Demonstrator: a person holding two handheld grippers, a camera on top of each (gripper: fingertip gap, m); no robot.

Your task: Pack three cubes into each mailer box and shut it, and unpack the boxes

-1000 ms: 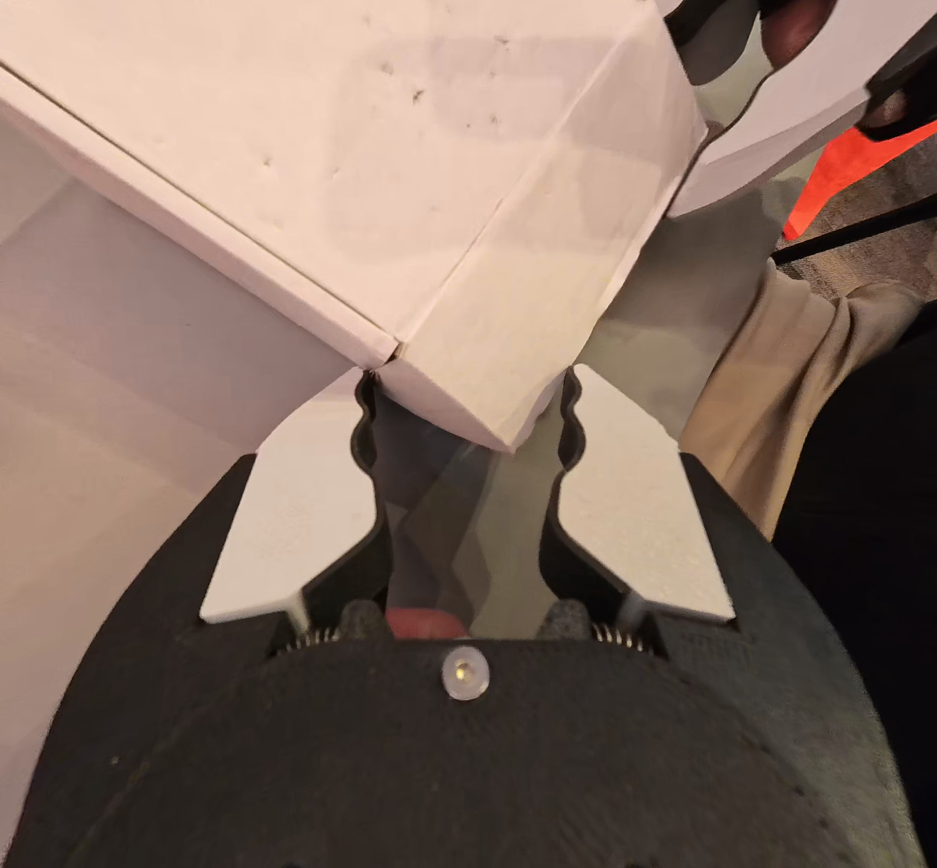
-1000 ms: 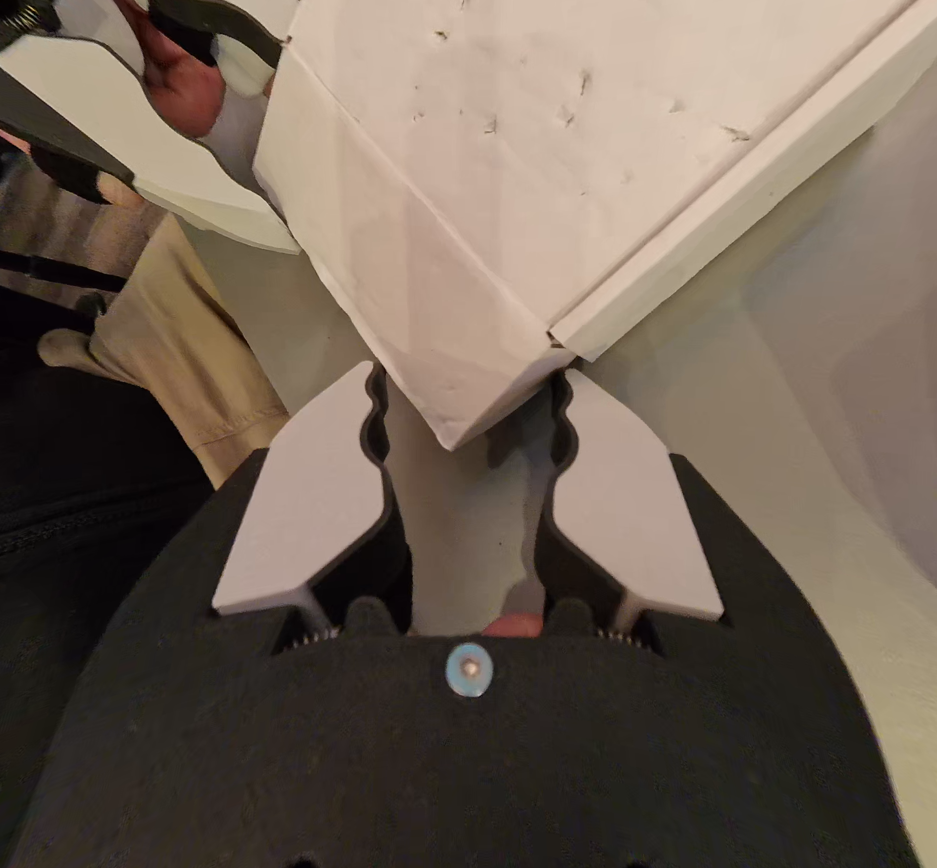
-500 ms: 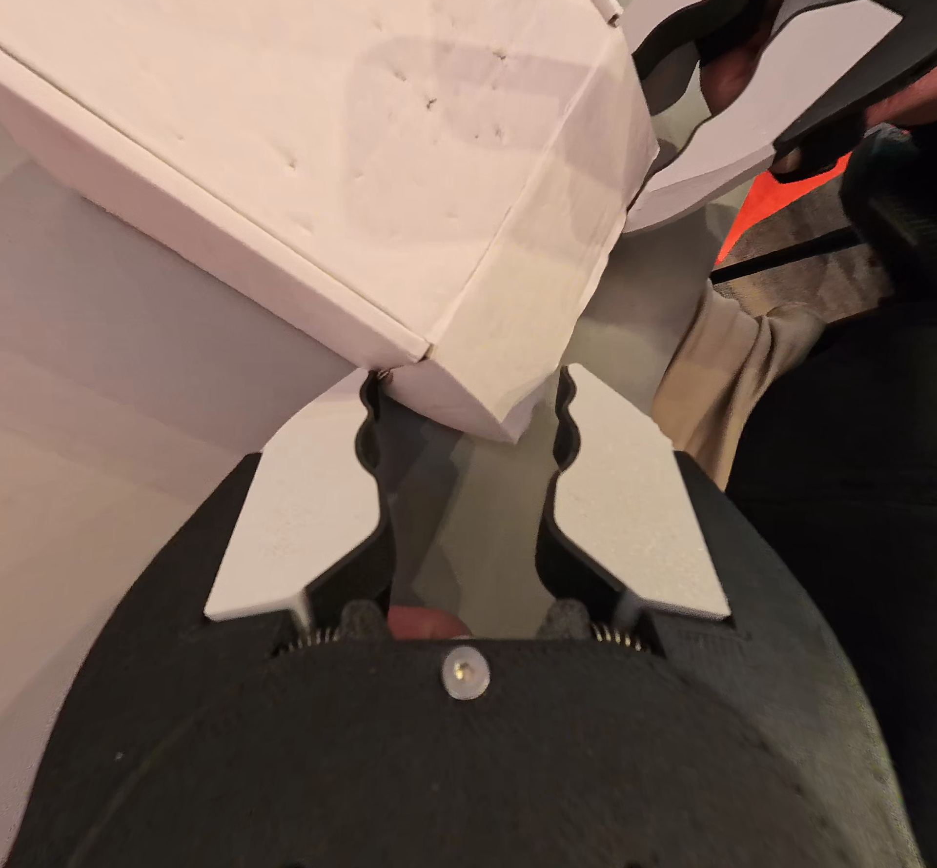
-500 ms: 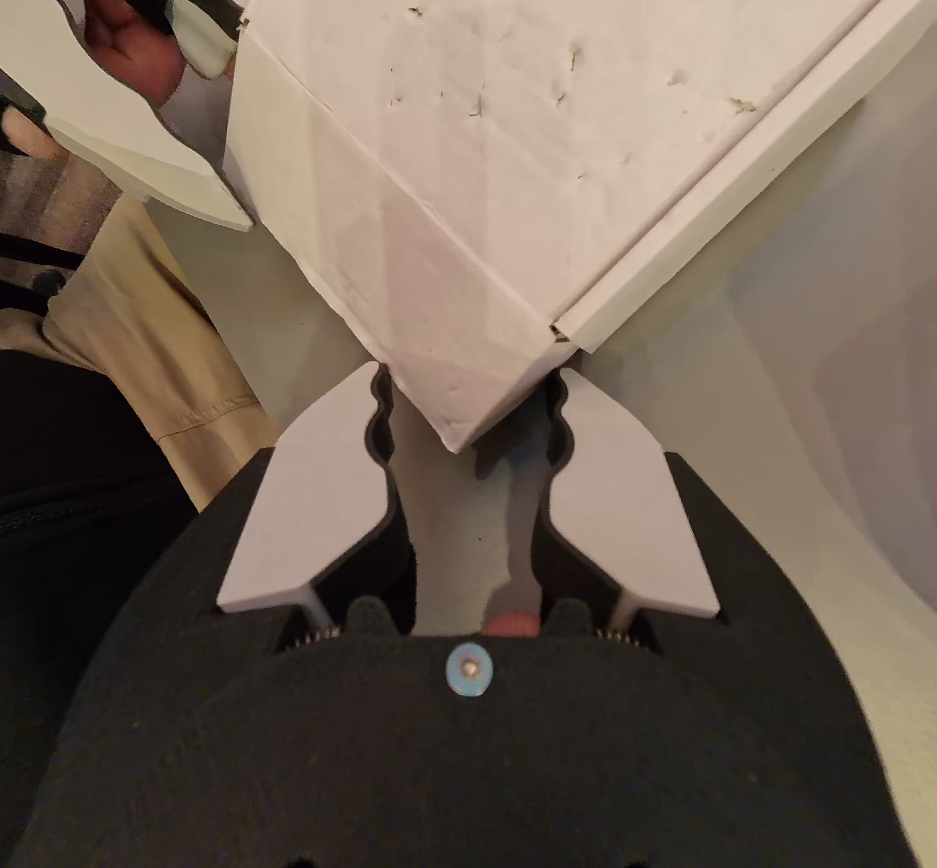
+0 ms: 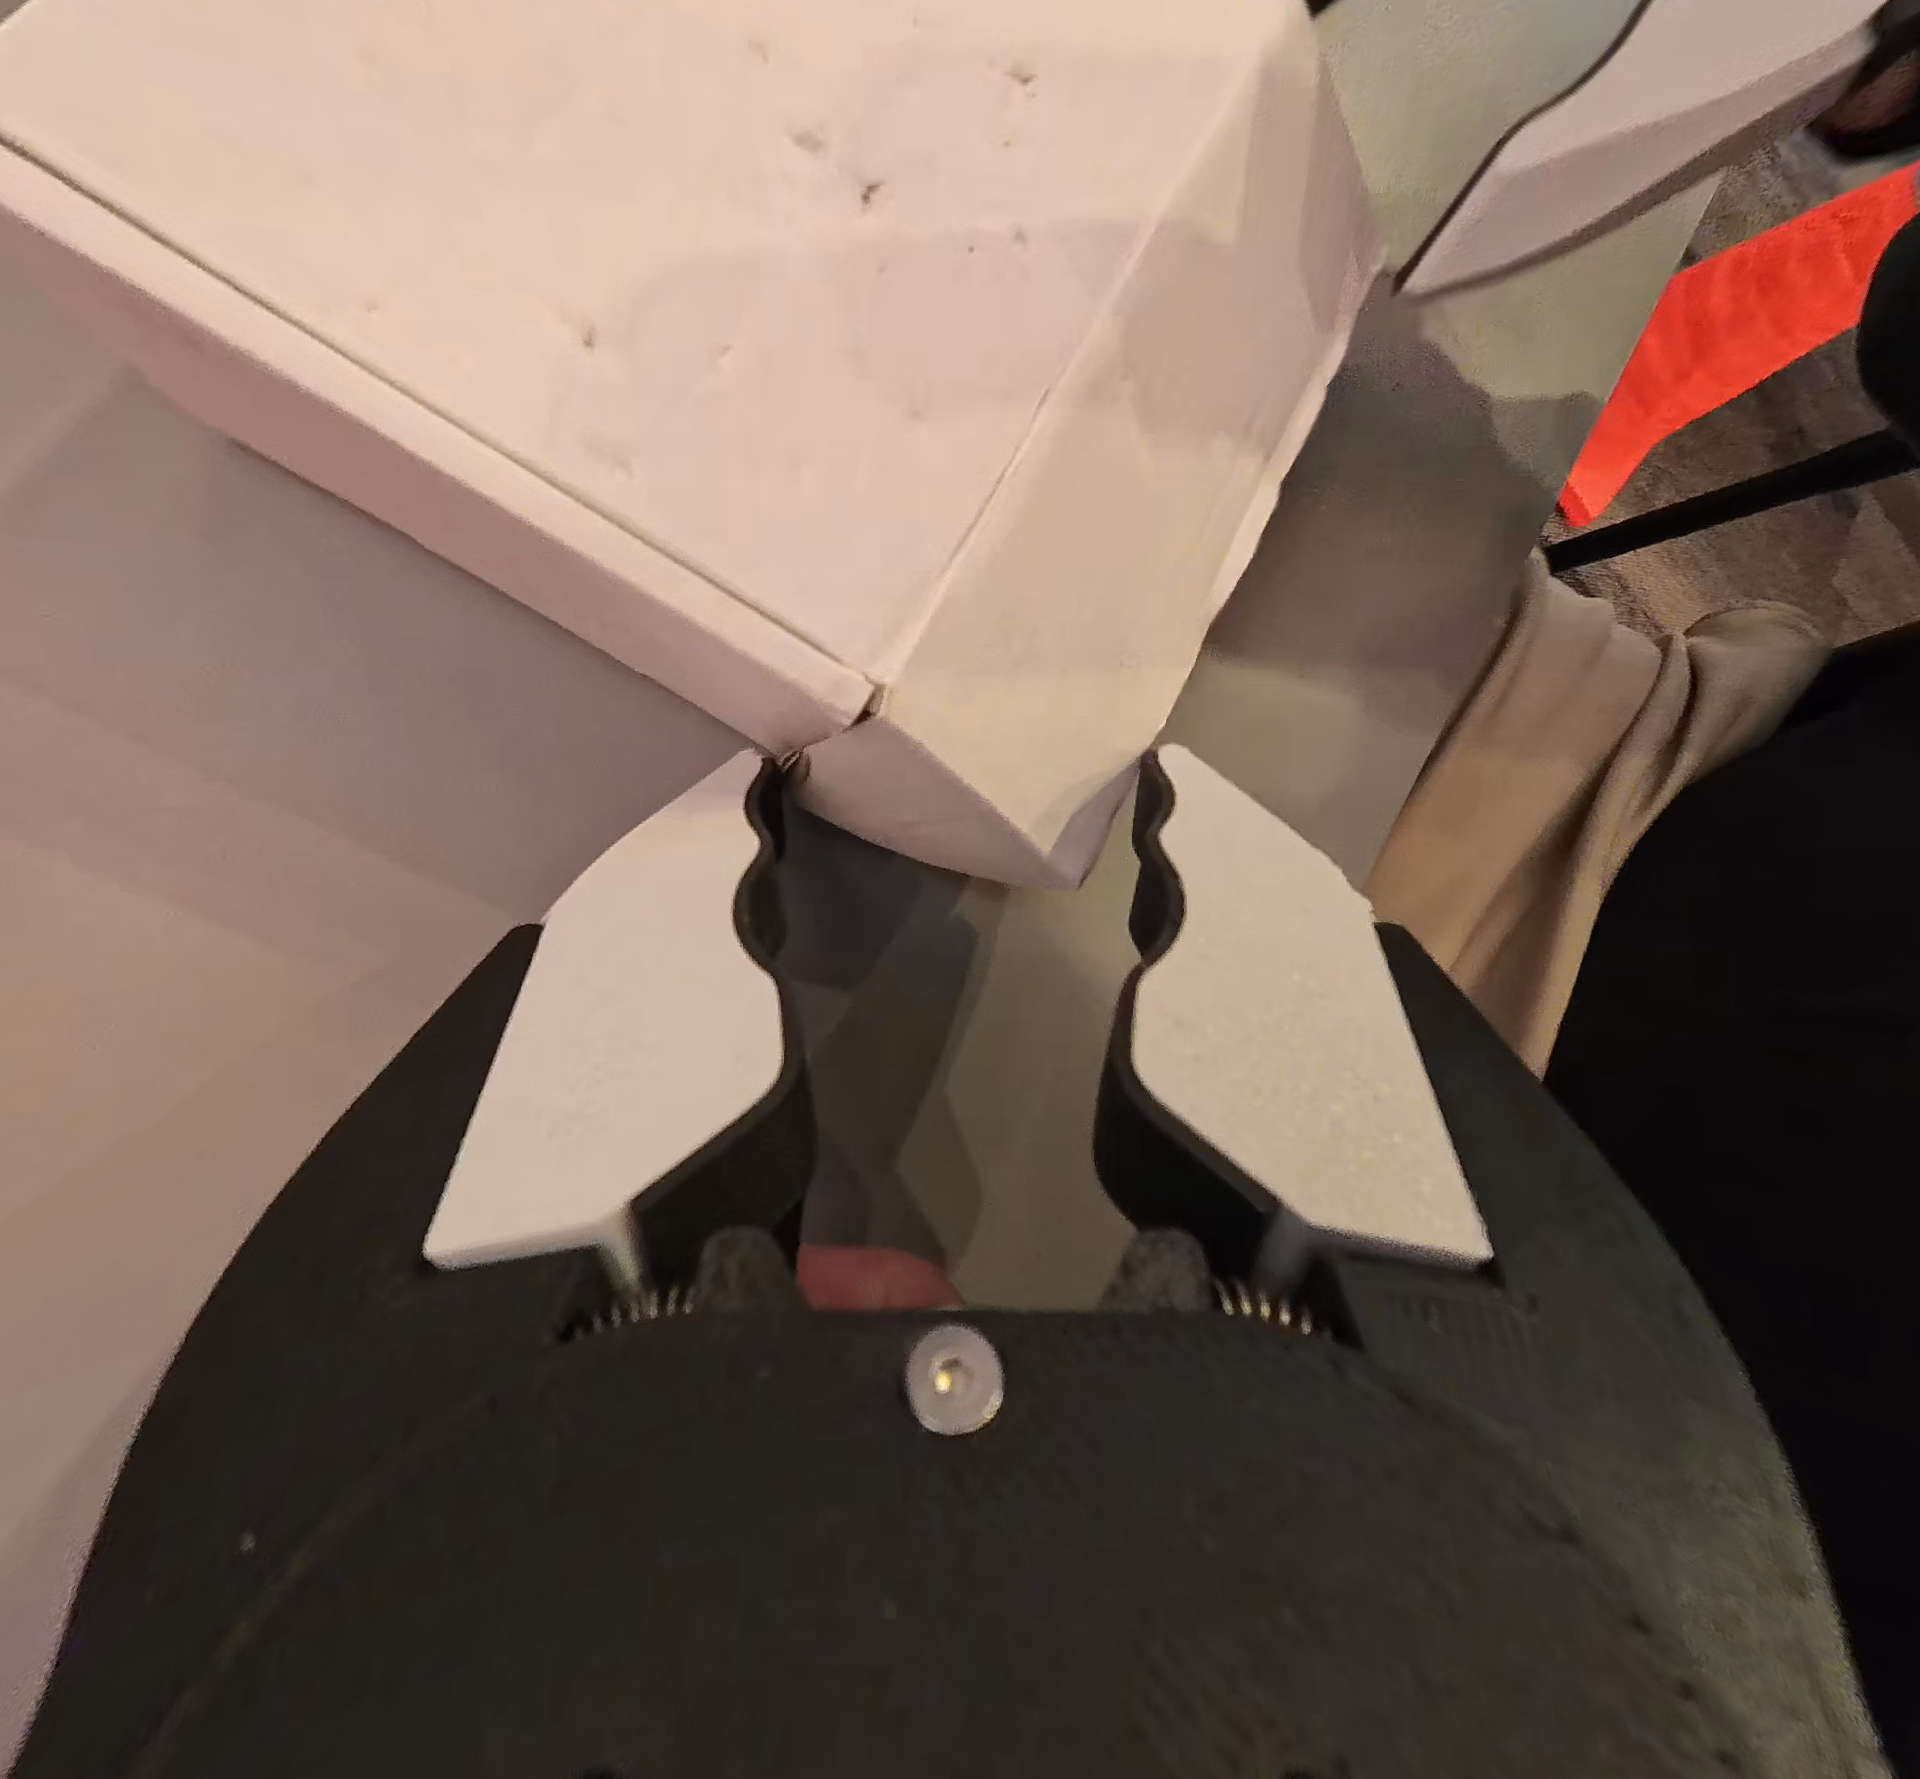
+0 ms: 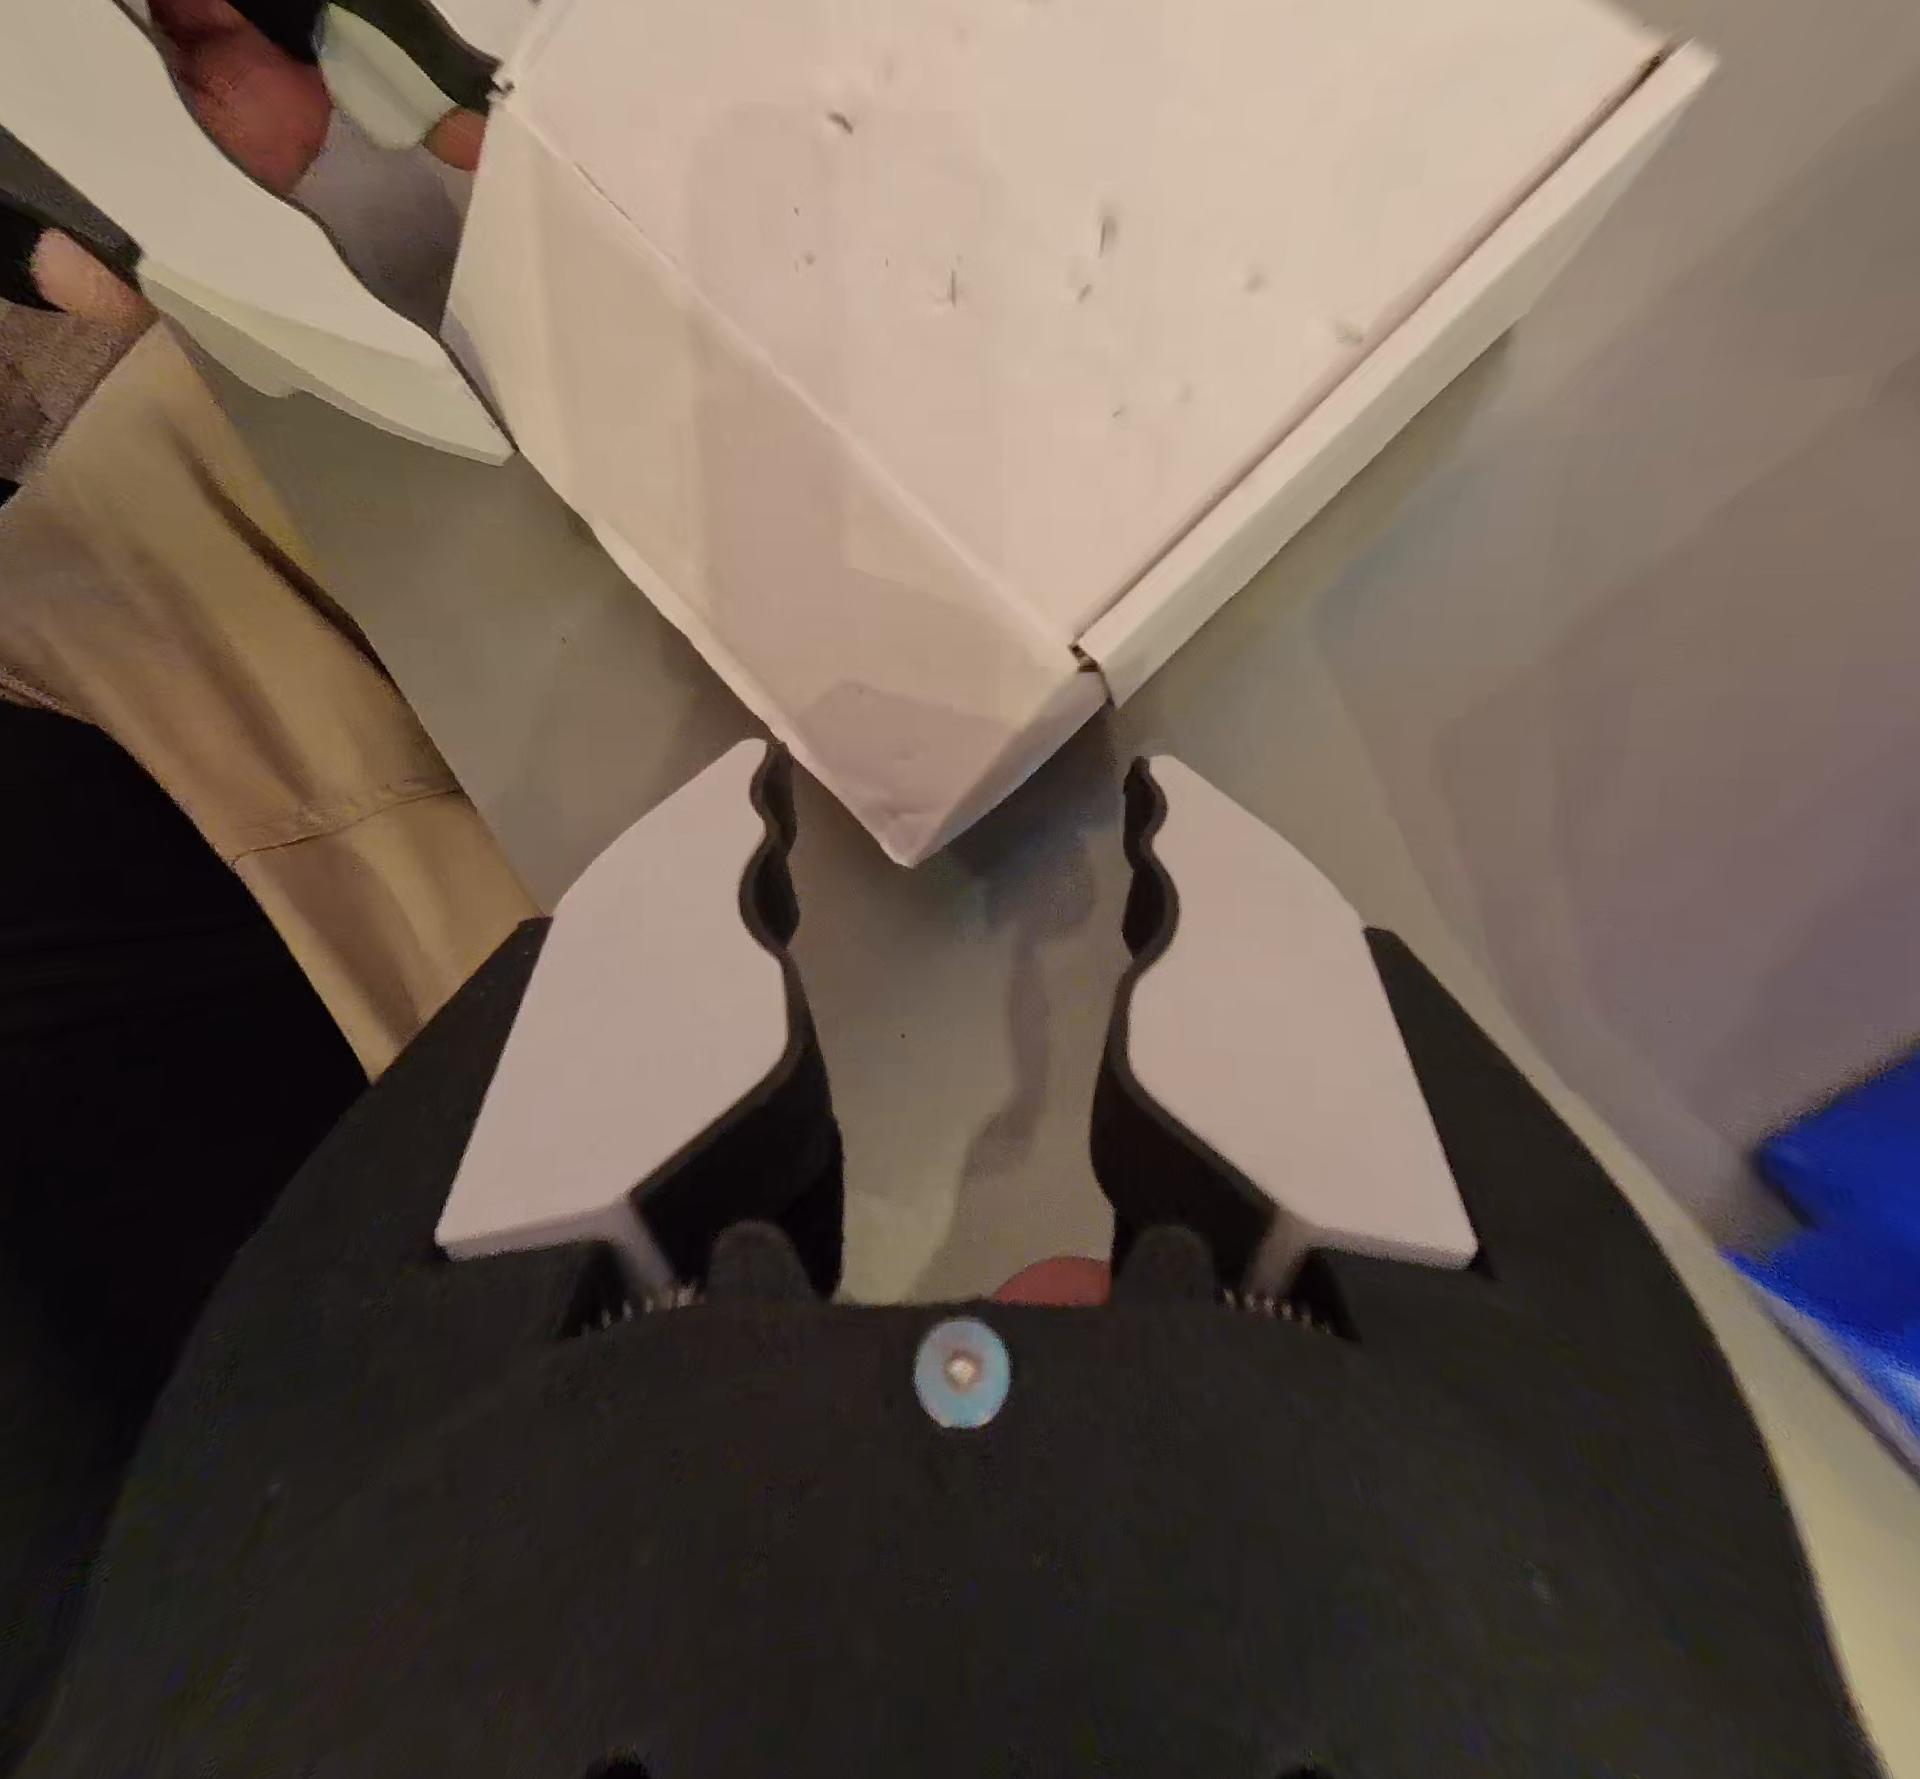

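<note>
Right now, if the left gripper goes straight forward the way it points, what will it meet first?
The left gripper would likely first meet the near corner of the closed white mailer box, which already sits between its open fingertips; the exact depth is unclear.

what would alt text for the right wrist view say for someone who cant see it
A closed white mailer box sits on a pale table, one corner pointing between the open jaws of the right gripper. The left gripper is at the box's far left corner, and something blue shows at the right edge.
</note>
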